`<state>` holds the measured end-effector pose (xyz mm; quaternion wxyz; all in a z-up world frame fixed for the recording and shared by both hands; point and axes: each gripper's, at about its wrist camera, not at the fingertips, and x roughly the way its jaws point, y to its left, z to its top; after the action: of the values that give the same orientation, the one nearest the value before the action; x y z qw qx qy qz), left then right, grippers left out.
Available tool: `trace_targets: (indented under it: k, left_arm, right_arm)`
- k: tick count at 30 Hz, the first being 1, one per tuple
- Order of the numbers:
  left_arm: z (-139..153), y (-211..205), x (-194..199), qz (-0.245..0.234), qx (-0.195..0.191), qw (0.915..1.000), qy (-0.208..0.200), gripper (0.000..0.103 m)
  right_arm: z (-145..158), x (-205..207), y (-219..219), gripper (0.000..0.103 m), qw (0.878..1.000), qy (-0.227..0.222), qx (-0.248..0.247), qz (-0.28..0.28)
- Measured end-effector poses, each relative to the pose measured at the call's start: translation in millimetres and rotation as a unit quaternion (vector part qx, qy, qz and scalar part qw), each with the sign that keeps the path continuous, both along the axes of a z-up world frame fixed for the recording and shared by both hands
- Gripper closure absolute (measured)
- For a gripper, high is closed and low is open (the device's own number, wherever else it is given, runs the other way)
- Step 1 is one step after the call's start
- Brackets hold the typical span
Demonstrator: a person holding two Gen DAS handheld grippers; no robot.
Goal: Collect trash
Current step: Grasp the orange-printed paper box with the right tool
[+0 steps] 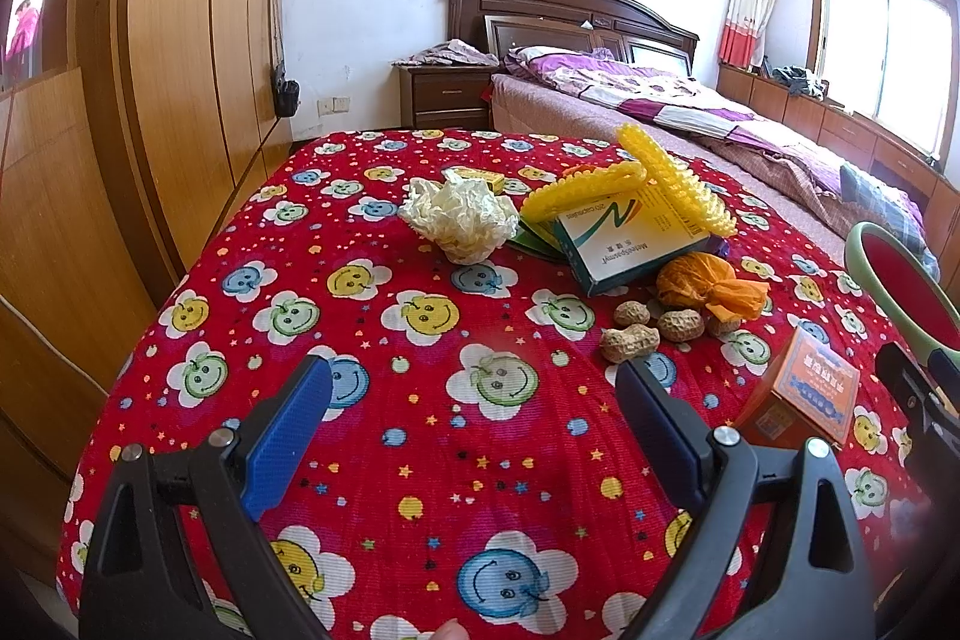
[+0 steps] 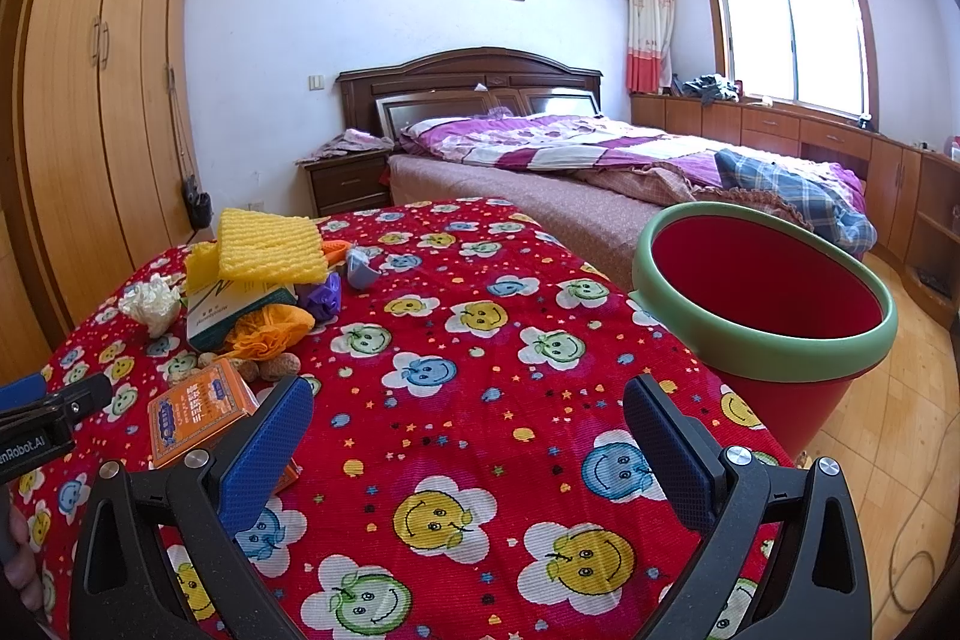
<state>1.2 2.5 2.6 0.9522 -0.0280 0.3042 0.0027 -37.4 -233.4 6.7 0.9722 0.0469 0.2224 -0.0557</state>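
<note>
Both our grippers hang with jaws apart and empty, left gripper (image 1: 474, 418) and right gripper (image 2: 468, 436). Ahead-right of the right one, the red bin (image 2: 774, 340) shows nothing inside. The trash pile (image 2: 252, 292) lies ahead-left on the worktop (image 2: 480, 328).

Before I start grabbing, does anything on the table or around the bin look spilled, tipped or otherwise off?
Nothing spilled. The trash sits in a loose pile: yellow foam net leans askew on the medicine box, which rests tilted on other litter. Peanut shells lie scattered beside the orange wrapper. The bin stands upright off the table edge and looks empty.
</note>
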Motion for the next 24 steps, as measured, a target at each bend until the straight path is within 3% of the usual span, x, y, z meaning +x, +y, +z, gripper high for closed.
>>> trace_targets:
  k: [6, 13, 24]
  left_arm:
    - [6.0, 8.0, 0.9, -0.008, -0.005, 0.9999, 0.007, 0.008]
    - [16.3, 26.7, -4.2, 0.008, -0.017, 0.9997, 0.014, 0.008]
    - [14.1, 58.7, 0.2, 0.033, -0.013, 0.9987, 0.037, 0.008]
  right_arm:
    - [-1.3, 6.5, 0.9, 0.001, 1.0, 0.019, -0.004, 0.001]
    - [15.7, -4.4, 24.7, 0.001, 0.998, 0.026, 0.012, 0.06]
    - [8.0, 11.5, 58.7, 0.001, 0.99, 0.079, 0.022, 0.116]
